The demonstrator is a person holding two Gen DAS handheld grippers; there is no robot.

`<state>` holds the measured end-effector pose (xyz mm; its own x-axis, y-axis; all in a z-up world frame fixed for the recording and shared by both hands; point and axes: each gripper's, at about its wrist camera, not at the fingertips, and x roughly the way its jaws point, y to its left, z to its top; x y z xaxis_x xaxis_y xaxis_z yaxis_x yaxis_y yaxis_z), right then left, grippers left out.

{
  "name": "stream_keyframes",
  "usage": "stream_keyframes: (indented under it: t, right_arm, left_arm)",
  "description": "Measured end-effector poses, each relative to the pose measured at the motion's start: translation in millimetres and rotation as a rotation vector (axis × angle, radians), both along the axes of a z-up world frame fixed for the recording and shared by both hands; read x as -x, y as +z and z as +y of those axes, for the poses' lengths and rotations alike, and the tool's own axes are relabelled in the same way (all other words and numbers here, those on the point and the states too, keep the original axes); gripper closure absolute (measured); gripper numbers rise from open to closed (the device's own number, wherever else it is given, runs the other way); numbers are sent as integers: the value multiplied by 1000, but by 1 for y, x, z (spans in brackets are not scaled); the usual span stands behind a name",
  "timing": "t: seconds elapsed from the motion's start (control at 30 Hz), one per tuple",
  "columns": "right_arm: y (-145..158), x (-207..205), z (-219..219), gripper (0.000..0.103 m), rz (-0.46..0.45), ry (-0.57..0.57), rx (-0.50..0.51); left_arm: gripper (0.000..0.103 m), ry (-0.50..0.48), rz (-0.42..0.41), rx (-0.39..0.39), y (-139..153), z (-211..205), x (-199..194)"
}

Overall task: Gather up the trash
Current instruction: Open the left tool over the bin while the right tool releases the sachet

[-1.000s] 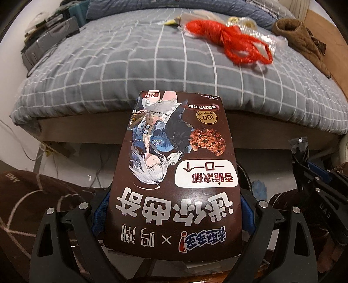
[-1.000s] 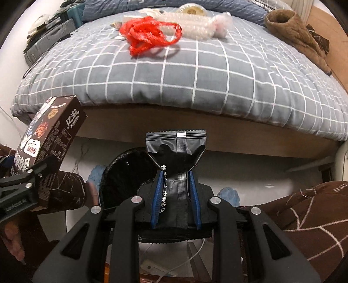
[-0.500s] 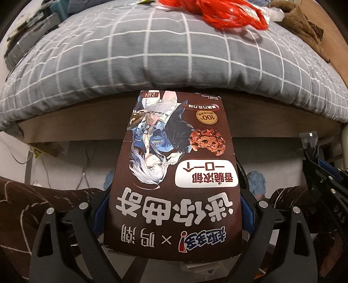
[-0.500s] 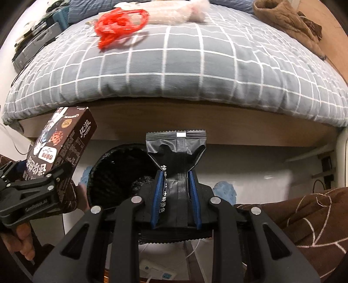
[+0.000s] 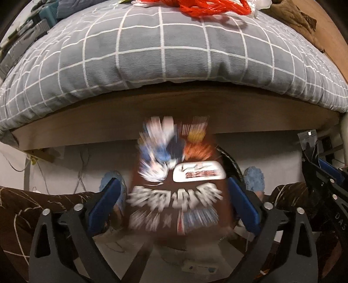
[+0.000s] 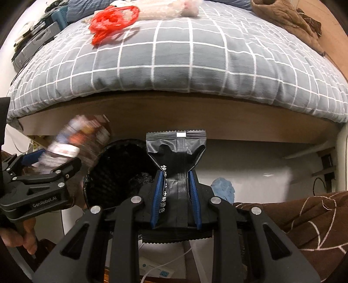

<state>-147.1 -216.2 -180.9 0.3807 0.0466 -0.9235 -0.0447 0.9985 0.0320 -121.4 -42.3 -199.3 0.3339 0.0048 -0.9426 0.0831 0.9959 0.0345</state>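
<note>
While the left gripper (image 5: 174,202) stands wide open, its blue pads (image 5: 104,204) spread well apart, the brown cookie box (image 5: 178,185) shows between them as a heavy blur, touching neither pad as far as can be told. From the right wrist view the same box (image 6: 80,139) is a smear just above the left gripper (image 6: 46,165) and beside the rim of the black trash bin (image 6: 117,172), which sits on the floor under the bed frame (image 6: 174,117). The right gripper (image 6: 176,187) is clamped on a black foil packet (image 6: 176,152), the blue pads (image 6: 157,196) pinching its middle so the crimped top flares out above them. On the grey checked duvet (image 6: 174,61) lie a red plastic bag (image 6: 111,21) and a clear plastic wrapper (image 6: 165,8), well apart from both grippers.
</note>
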Motion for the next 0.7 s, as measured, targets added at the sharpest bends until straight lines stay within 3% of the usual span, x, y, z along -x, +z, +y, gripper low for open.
stream_keyframes:
  t: [0.27, 0.7]
  right_arm:
    - [-5, -9, 38, 79, 15, 76, -2]
    - [-9, -12, 98, 78, 32, 170, -30]
  left_arm:
    - [6, 42, -2, -6, -7, 33, 2]
    - [6, 147, -42, -17, 6, 94, 18]
